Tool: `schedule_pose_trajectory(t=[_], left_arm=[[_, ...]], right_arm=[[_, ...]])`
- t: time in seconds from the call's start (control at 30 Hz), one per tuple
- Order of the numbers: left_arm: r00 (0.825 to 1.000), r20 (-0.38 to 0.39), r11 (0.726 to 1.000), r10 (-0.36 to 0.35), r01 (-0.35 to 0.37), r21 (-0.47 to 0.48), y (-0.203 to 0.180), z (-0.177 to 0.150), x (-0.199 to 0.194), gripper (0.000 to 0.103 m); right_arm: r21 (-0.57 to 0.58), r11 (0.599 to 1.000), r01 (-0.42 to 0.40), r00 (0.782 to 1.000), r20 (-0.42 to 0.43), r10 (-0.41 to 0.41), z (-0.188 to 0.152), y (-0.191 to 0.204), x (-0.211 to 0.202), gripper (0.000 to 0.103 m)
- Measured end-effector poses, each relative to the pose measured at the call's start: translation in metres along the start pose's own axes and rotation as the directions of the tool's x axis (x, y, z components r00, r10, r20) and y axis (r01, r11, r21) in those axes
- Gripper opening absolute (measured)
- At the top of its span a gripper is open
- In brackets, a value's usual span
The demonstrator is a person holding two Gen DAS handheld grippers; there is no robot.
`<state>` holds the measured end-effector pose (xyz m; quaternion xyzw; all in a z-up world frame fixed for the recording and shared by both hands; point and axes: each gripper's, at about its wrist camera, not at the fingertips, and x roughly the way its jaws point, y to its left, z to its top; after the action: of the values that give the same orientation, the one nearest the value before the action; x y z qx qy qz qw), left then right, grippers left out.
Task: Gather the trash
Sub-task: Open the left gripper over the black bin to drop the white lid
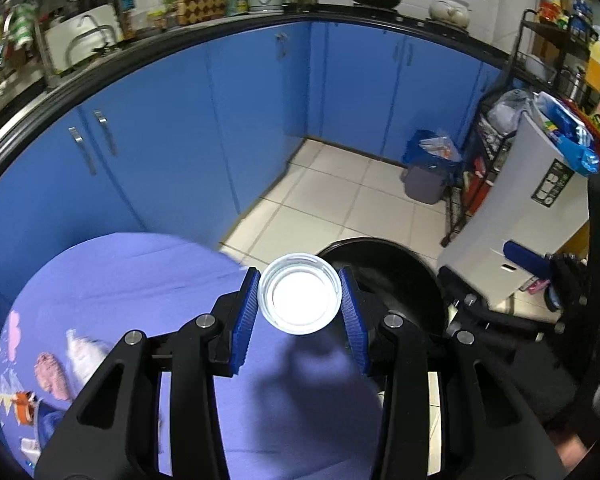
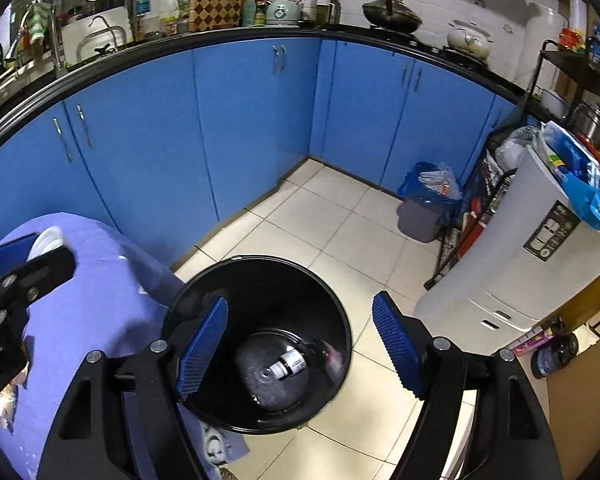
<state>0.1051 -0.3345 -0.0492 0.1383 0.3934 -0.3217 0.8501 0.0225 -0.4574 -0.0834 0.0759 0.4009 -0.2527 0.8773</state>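
Observation:
My left gripper (image 1: 300,294) is shut on a clear plastic cup (image 1: 299,294), seen end-on with a white inside, held above the edge of the purple-clothed table (image 1: 140,280) beside the black trash bin (image 1: 400,280). In the right wrist view my right gripper (image 2: 300,344) is open and empty above the black trash bin (image 2: 260,280), which holds a small bottle (image 2: 288,364) and other trash at its bottom. The left gripper with the cup (image 2: 46,242) shows at the left edge of that view.
Blue kitchen cabinets (image 2: 220,120) curve around the tiled floor (image 2: 340,220). A grey bin with a blue liner (image 2: 424,208) stands in the corner. A white box (image 2: 520,260) and a black rack (image 2: 480,200) stand on the right. Wrappers (image 1: 52,372) lie on the table.

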Motion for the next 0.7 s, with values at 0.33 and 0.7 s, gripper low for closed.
schedule_pose_trajectory(t=[0.33,0.7], left_arm=[[0.998,0.069,1.000,0.002,-0.004,0.023,-0.032,0.027,0.009,0.080],[0.988,0.133,0.997,0.075,-0.073,-0.021,-0.008,0.021,-0.013,0.093]], right_arm=[[0.025,0.999,0.032,0.999,-0.011,-0.032,-0.004,-0.017,0.000,0.073],[0.020,1.000,-0.003,1.000,0.001,0.003,-0.001,-0.007,-0.007,0.073]])
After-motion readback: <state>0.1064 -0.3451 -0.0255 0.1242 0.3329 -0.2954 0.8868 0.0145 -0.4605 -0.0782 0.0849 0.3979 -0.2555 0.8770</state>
